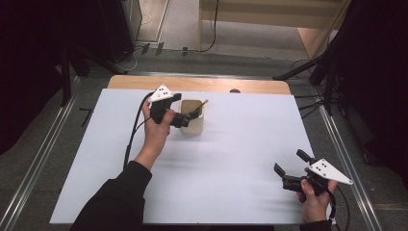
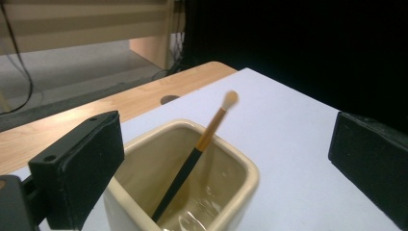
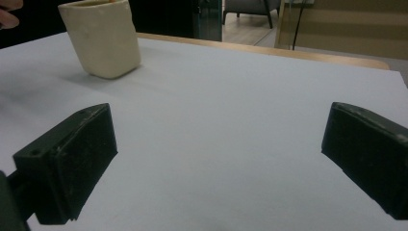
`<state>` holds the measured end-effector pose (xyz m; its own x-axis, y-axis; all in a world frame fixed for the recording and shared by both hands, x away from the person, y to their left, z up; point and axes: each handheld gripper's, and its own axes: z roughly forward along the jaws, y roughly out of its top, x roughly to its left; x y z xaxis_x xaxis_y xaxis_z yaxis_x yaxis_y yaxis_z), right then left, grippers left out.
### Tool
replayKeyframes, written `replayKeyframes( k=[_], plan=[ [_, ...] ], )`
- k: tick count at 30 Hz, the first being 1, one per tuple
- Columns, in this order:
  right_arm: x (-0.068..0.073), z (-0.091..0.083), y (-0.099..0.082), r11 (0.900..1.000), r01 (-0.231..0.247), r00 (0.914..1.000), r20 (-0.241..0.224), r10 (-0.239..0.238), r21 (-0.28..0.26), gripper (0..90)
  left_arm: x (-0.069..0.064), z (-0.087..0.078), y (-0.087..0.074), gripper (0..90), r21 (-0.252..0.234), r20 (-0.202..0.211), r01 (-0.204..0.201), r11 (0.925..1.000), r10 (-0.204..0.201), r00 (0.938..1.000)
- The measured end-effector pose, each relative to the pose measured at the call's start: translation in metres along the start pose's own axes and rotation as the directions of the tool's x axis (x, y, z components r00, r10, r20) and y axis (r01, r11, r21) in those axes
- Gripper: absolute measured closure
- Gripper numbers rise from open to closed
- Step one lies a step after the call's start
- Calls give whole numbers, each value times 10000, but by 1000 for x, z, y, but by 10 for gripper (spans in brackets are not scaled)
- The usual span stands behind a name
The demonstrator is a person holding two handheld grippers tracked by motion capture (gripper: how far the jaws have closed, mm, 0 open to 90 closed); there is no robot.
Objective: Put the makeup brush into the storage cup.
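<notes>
Left gripper (image 1: 188, 117) hangs over the cup (image 1: 193, 118), jaws spread wide, nothing between them. Brush (image 2: 195, 161) stands tilted inside the cup, tip above the rim. Right gripper (image 1: 289, 168) spread too, well apart, low over the worktop (image 1: 231, 159).

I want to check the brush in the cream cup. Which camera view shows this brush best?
The left gripper view: the brush leans inside the cream cup, with black handle, orange ferrule and pale tip all close. In the high view it is a thin orange line over the rim. In the right gripper view the cup wall hides it.
</notes>
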<state>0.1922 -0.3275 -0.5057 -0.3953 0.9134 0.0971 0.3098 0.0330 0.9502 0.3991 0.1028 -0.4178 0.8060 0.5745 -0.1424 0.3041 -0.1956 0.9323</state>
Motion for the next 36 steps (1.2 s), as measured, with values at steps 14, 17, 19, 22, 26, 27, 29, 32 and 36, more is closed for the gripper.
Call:
replayKeyframes(
  k=[14,17,19,22,26,27,29,32,36],
  plan=[
    [1,1,0,10000,63,10000,8,-64,27,0,4,-28,-11,0,-135,-133,175,9998,-177,9998],
    [1,1,0,10000,77,10000,11,-77,36,0,3,-34,-13,0,-151,-112,71,9999,-73,9999],
    [1,1,0,10000,80,10000,13,-81,35,0,2,-37,-15,0,-78,-39,12,10000,-13,10000],
    [1,1,0,10000,60,10000,17,-60,38,0,0,-45,-19,0,-90,-67,-30,10000,30,10000],
    [1,1,0,10000,80,10000,9,-80,40,0,1,-54,-24,0,-127,-94,-28,9999,26,10000],
    [1,1,0,10000,69,10000,1,-69,45,0,1,-55,-24,0,-127,-100,-23,9999,21,9999],
    [2,1,0,10000,66,10000,-6,-66,41,0,1,-60,-27,0,-173,-122,0,9999,-2,9999],
    [3,2,0,10000,64,10000,-14,-64,63,0,0,-66,-31,0,-175,-131,7,9998,-9,9999],
    [3,2,0,9999,91,10000,-22,-91,68,0,0,-74,-36,0,-235,-198,56,9997,-61,9998]
  ],
)
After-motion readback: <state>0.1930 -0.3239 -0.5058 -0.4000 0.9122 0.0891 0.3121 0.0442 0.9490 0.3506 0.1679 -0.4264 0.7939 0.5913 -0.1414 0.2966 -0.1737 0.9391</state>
